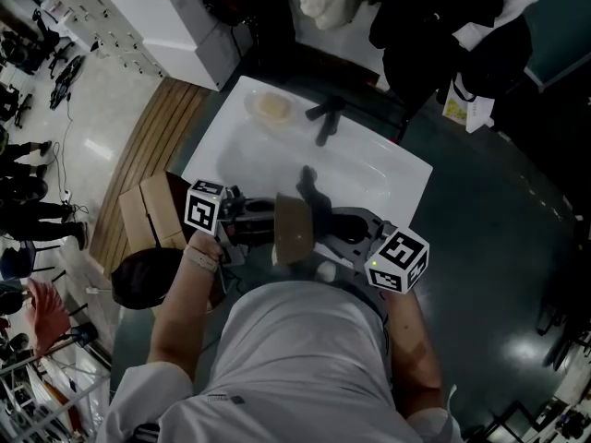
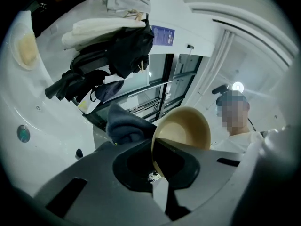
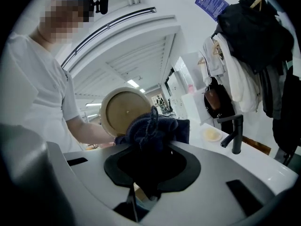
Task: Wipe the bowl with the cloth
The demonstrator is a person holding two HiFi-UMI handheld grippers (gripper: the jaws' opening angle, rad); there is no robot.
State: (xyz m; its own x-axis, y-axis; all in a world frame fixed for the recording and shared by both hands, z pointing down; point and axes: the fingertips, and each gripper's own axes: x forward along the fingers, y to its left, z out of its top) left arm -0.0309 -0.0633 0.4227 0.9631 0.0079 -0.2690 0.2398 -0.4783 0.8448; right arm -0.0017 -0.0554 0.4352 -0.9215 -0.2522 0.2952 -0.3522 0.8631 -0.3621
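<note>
A tan bowl (image 1: 294, 229) is tipped on its edge above the near rim of the white sink (image 1: 369, 169). My left gripper (image 1: 263, 220) is shut on the bowl's rim. In the left gripper view the bowl (image 2: 186, 131) shows its hollow side, with the rim clamped in the left gripper (image 2: 157, 159). A dark blue cloth (image 1: 319, 201) is bunched in my right gripper (image 1: 337, 229), which is shut on it. In the right gripper view the cloth (image 3: 153, 128) fills the right gripper (image 3: 146, 173) and lies against the bowl's underside (image 3: 124, 109).
A black faucet (image 1: 325, 118) stands at the sink's far edge, with a soap dish (image 1: 271, 107) to its left. A cardboard box (image 1: 152, 212) and a black bin (image 1: 148, 277) sit on the floor at left. Dark clothes (image 1: 443, 35) hang behind the sink.
</note>
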